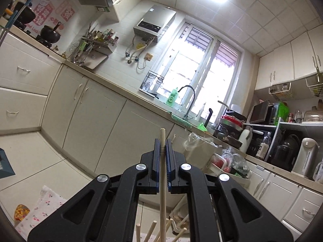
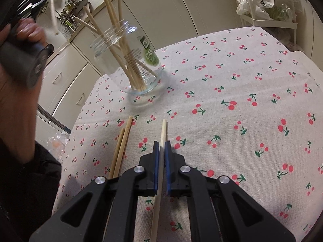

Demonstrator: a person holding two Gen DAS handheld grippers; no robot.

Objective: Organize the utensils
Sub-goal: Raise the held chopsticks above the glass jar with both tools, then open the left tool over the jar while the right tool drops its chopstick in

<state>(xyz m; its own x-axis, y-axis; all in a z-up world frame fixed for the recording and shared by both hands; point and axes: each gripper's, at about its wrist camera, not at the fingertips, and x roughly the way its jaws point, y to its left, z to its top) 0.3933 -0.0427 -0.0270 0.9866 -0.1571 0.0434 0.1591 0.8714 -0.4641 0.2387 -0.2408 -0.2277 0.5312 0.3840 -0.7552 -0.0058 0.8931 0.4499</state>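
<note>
The surface wears an off-white woven cloth (image 2: 232, 80) printed with red cherries on green stems. A clear glass jar (image 2: 129, 60) bearing a green-and-white label holds tan wooden chopsticks (image 2: 119, 40); two more tan chopsticks (image 2: 121, 147) lie on the cloth. The right gripper (image 2: 162, 149) has a black frame and blue fingers (image 2: 155, 151) closed on a pale cream chopstick (image 2: 164, 129). The left gripper (image 1: 162, 147) shows the same black and blue around a light wooden chopstick (image 1: 162, 137). Cream cabinet doors (image 1: 97, 109) and white wall tiles (image 1: 125, 44) form the background.
</note>
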